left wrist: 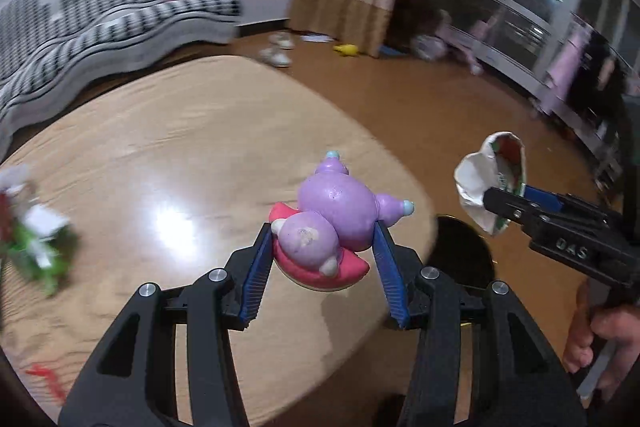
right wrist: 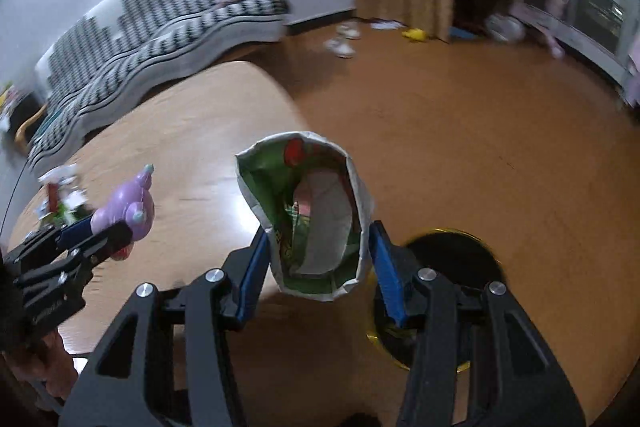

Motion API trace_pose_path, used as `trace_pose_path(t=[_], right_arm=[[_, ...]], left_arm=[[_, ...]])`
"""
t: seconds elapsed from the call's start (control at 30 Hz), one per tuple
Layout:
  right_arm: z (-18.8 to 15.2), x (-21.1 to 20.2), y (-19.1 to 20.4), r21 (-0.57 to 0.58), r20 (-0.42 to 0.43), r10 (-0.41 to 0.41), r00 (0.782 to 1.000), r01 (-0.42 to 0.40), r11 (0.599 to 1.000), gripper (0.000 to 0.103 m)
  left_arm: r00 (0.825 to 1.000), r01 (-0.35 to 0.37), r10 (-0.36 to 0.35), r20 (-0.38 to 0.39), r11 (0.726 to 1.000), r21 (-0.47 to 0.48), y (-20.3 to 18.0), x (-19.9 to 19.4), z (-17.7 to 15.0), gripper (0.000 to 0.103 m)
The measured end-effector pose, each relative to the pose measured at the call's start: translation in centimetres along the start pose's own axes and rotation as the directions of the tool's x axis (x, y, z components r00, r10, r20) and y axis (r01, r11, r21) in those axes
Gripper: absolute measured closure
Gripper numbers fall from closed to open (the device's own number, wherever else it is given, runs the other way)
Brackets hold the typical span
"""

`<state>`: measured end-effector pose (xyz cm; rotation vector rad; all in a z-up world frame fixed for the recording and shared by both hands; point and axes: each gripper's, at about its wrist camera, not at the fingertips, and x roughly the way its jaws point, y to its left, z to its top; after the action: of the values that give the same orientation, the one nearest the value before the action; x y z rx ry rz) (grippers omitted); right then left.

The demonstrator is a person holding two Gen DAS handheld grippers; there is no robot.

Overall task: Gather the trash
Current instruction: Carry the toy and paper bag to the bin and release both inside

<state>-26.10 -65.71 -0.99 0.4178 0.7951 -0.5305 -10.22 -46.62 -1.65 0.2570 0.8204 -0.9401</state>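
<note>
Between blue ribbed fingers (right wrist: 382, 263), right gripper (right wrist: 318, 259) clamps crumpled, glossy wrapper (right wrist: 308, 211).

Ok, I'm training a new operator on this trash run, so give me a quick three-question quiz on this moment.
1. True or false: the left gripper holds a purple rubber animal toy.
2. The right gripper holds: A) a shoe B) a crumpled green-and-white snack wrapper C) nothing.
3. What dark round thing sits on the floor beside the tan wooden table?

Key: 1 true; 2 B; 3 a black bin.
</note>
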Motion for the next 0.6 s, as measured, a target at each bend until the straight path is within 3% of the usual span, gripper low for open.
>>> trace_pose_path(t=[0.1,0.33,0.6], right_arm=[[-1.1,0.4,-5.1,0.063,-0.033,-0.042,0.999,0.044,0.997,0.053],[-3.8,3.0,-12.6,0.174,-0.180,-0.090,0.980,0.122,0.977,0.052],[-5.4,4.2,-15.0,0.209,-0.247,-0.091,0.965,0.144,0.967,0.051]], left_arm=[[0.998,0.054,-0.052,-0.027,0.998,0.041,-3.8,2.5,-0.1,0.054],[0.990,0.124,-0.116,-0.082,0.987,0.103,-9.7,6.5,-0.5,0.054],[0.983,0.162,-0.150,-0.108,0.980,0.114,-12.5,8.6,-0.6,0.054]])
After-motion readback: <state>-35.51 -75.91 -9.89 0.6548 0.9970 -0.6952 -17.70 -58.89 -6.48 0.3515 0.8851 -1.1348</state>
